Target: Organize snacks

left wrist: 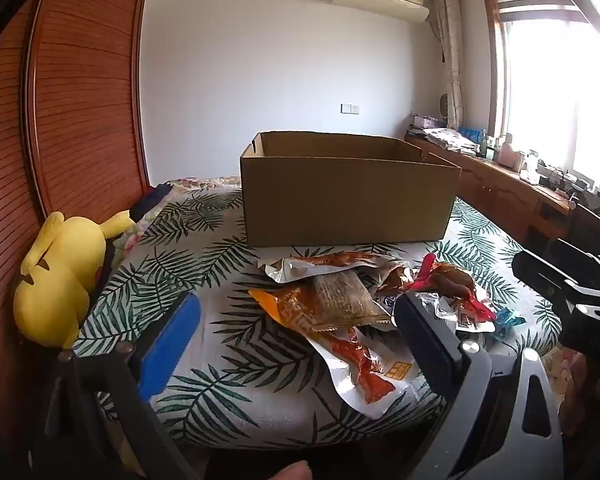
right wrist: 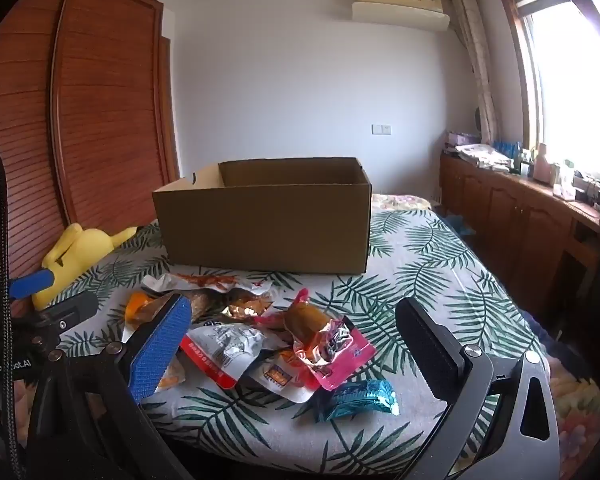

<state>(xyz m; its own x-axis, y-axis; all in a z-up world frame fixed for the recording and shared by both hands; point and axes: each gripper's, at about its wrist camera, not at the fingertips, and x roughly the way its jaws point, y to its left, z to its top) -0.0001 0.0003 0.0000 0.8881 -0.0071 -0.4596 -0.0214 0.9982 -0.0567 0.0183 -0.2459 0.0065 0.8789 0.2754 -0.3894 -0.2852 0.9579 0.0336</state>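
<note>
A pile of snack packets lies on the leaf-print bed in front of an open cardboard box (left wrist: 348, 196) (right wrist: 266, 220). In the left wrist view an orange packet (left wrist: 324, 306) lies on top, with a red and white one (left wrist: 364, 368) nearer me. My left gripper (left wrist: 296, 320) is open and empty just above the pile. In the right wrist view a pink foil packet (right wrist: 332, 344), a white and red packet (right wrist: 228, 348) and a teal packet (right wrist: 360, 398) lie between the jaws. My right gripper (right wrist: 292, 332) is open and empty above them.
A yellow plush toy (left wrist: 58, 276) (right wrist: 78, 254) lies at the bed's left edge against a wooden wardrobe (left wrist: 72, 92). A wooden cabinet (right wrist: 512, 208) with clutter runs under the window at right. The bed's front edge is close below the grippers.
</note>
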